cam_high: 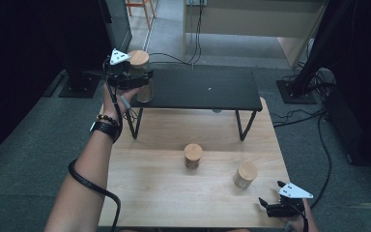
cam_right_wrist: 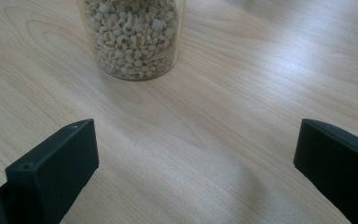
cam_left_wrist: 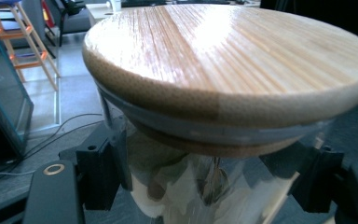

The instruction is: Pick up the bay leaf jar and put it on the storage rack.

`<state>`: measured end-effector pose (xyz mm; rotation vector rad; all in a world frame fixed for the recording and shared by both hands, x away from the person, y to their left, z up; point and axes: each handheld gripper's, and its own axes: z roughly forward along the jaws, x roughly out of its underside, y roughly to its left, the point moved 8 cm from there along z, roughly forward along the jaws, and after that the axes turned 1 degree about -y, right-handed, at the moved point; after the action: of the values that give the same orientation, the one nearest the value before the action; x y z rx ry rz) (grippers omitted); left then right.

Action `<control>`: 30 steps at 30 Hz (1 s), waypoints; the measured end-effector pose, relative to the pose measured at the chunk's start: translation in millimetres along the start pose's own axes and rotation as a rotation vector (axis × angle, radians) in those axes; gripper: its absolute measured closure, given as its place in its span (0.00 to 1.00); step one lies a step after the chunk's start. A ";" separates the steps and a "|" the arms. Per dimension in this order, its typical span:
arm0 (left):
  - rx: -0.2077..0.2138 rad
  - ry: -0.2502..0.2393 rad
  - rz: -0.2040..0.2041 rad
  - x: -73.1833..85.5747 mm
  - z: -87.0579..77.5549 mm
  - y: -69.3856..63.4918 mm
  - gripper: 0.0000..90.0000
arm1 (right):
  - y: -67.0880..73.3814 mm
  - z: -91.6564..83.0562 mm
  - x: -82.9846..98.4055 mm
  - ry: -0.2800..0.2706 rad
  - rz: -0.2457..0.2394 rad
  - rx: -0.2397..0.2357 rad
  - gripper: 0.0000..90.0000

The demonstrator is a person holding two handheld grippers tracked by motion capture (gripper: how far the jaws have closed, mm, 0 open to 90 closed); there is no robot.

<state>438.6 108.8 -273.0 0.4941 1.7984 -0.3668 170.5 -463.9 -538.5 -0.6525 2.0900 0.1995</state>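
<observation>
high view: left gripper (cam_high: 134,79) clamped on a glass jar (cam_high: 141,77) with a round wooden lid, at the left end of the black shelf (cam_high: 207,89). two more wooden-lidded jars: middle jar (cam_high: 192,155) mid-table, right jar (cam_high: 245,175) nearer the right edge of the pale wood table (cam_high: 174,198). right gripper (cam_high: 270,205) at the near right corner, jaws apart.

left gripper view: smooth grained lid (cam_left_wrist: 228,60), clear jar (cam_left_wrist: 191,186) wall squeezed between both jaws.

right gripper view: jaws wide apart, grain-filled jar (cam_right_wrist: 133,37) ahead, well clear of both.
</observation>
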 end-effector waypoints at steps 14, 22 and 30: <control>-0.048 0.004 -0.015 -1.4 22.1 8.0 0.28 | 0.0 0.2 -0.2 0.001 -0.003 -0.003 0.00; -0.055 0.022 0.000 -0.3 30.4 9.9 0.28 | 0.1 0.2 -0.2 0.001 -0.002 -0.001 0.00; -0.053 0.025 -0.017 4.8 30.0 18.3 0.28 | -0.7 -0.1 0.1 -0.002 0.001 -0.003 0.00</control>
<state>471.7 110.6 -285.9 0.4477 1.8333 -0.3251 170.8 -464.6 -538.5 -0.6531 2.0886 0.2038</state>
